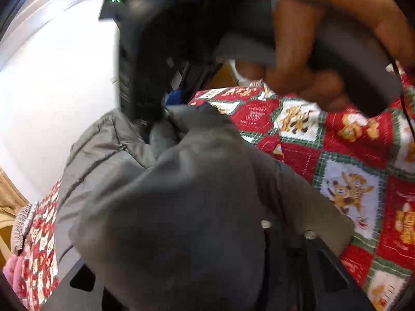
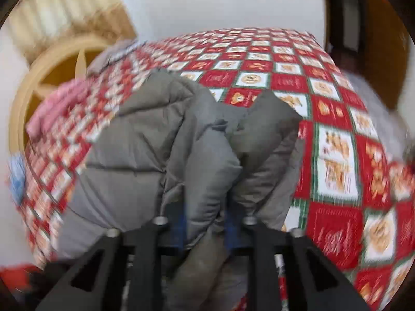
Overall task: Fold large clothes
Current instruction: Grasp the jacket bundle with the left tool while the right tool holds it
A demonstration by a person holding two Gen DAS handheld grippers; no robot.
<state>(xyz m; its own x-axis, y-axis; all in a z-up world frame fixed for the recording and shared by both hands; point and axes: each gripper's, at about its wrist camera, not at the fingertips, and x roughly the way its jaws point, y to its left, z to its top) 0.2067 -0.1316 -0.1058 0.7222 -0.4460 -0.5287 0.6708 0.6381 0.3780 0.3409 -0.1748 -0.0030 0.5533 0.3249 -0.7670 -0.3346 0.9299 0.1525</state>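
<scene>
Right claw: blue pads pinched on a fold of the grey puffer jacket, which bunches up just ahead. Left claw: buried under jacket cloth, grip state cannot tell. Jacket lies heaped on the red, white and green bear-print quilt. Beyond, in the left view, a hand holds the other claw's dark handle. Pink garment at quilt's far left edge

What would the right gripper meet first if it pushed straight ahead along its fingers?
The right gripper is already shut on the grey puffer jacket; more jacket bulk lies directly ahead, then probably the red patchwork quilt.
</scene>
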